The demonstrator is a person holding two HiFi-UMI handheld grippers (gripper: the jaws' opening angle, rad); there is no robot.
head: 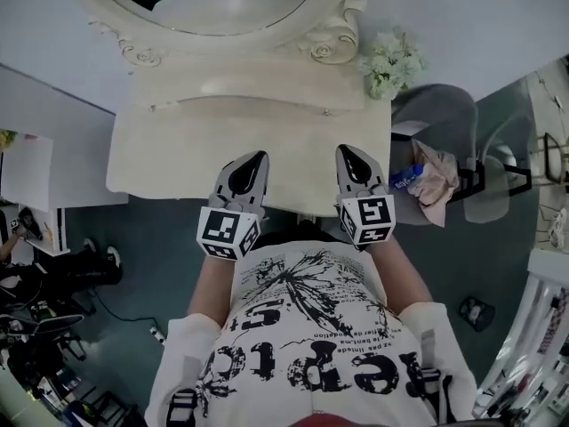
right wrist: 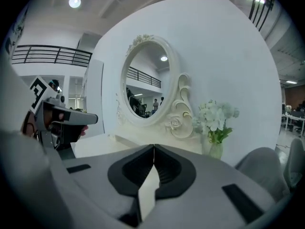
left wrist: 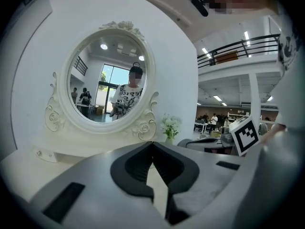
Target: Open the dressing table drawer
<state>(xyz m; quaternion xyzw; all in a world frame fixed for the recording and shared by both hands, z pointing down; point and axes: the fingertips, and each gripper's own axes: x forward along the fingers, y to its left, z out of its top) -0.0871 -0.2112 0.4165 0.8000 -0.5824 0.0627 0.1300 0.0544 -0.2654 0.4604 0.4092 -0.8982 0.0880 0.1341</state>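
The cream dressing table (head: 178, 140) stands before me, its oval mirror (head: 222, 7) against the white wall. No drawer front shows in any view; the top's front edge hides it from above. My left gripper (head: 259, 157) hovers over the front edge of the top, shut with nothing between its fingers. My right gripper (head: 344, 149) is level with it a little to the right, also shut and empty. In the left gripper view the tips (left wrist: 152, 142) meet and point toward the mirror (left wrist: 107, 80). The right gripper (right wrist: 154, 146) faces the mirror (right wrist: 145, 82) from the right.
A vase of white flowers (head: 391, 60) stands at the table's back right corner. A grey chair (head: 444, 114) at the right carries a cloth (head: 436, 181) and a blue bottle (head: 406, 178). White furniture (head: 27, 172) and a seated person fill the left.
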